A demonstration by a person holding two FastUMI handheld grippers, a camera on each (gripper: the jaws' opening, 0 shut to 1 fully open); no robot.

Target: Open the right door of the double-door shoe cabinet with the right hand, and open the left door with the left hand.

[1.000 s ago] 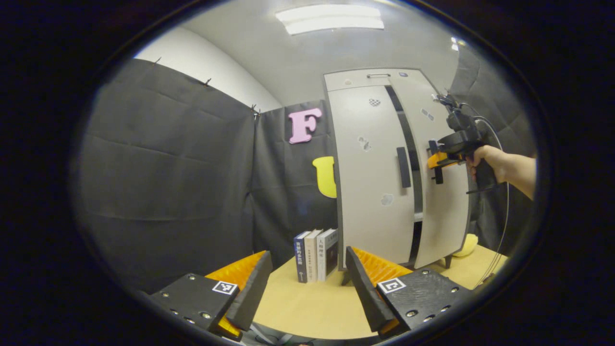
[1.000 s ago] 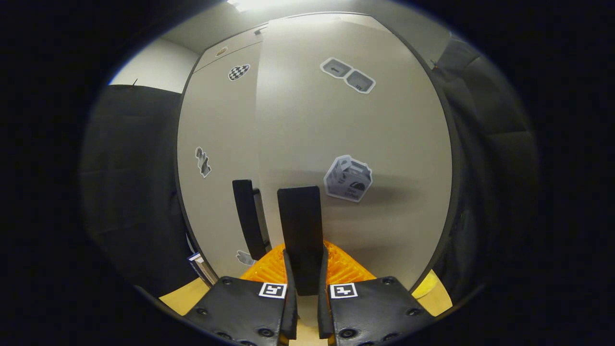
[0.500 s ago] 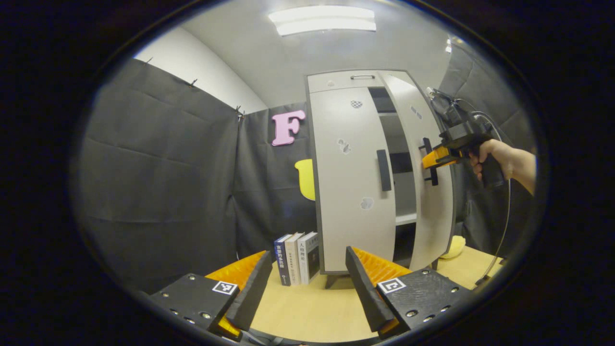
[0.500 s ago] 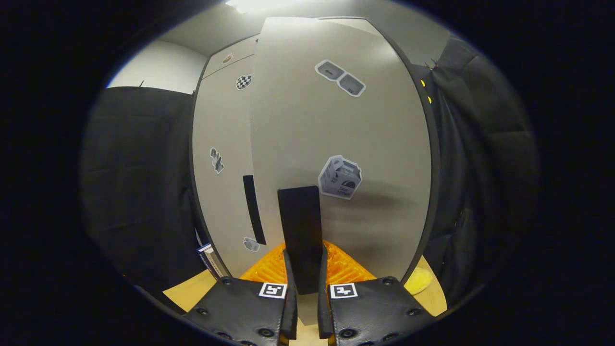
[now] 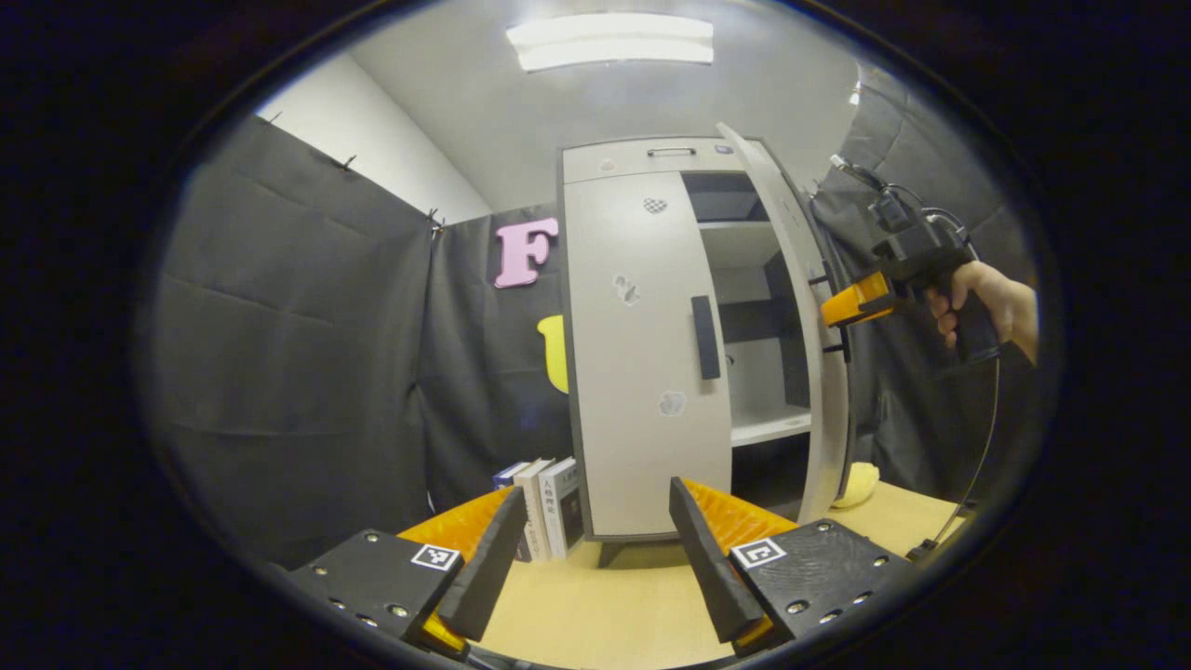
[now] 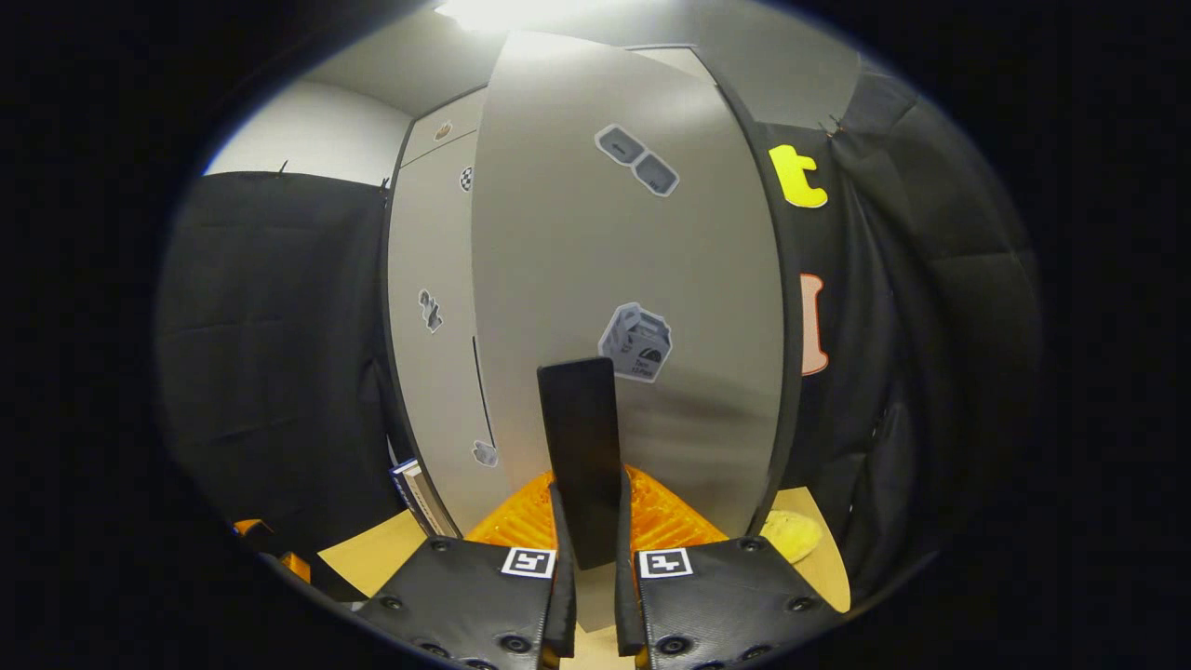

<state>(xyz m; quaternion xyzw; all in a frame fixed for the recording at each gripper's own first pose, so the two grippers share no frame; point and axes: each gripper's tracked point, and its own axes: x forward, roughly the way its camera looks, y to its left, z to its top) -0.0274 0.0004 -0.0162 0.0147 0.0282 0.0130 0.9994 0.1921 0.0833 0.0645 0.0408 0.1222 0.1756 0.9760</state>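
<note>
Shoe cabinet (image 5: 642,354): pale grey, tall, stands on short legs at the far side of the wooden table (image 5: 595,614), against the black cloth wall.
Right door (image 5: 819,372): swung well out from the cabinet body, seen nearly edge-on in the left gripper view; inside, pale shelves (image 5: 768,423) and dark gaps between them show. In the right gripper view its flat grey face carries stickers, one shaped like a small box (image 6: 635,341).
Right door handle (image 6: 582,456): a dark upright bar, running down between the jaws of the right gripper (image 6: 588,605).
Right gripper: clenched on that handle, both fingers pressing its sides; in the left gripper view it sits at the door's outer edge, held by a hand (image 5: 977,302) with a cable trailing down.
Left door (image 5: 642,363): lies flush with the cabinet front, with a few small stickers and a dark vertical handle (image 5: 705,337) near its inner edge.
Left gripper (image 5: 591,558): jaws spread wide, nothing between them, well apart from the left door and low over the table.
Around: a few books (image 5: 549,507) stand upright just left of the cabinet foot; a yellow soft object (image 5: 856,484) lies on the table behind the open door; a ceiling light (image 5: 609,42) glows above.
In the way: nothing lies between the left gripper and the left door handle.
</note>
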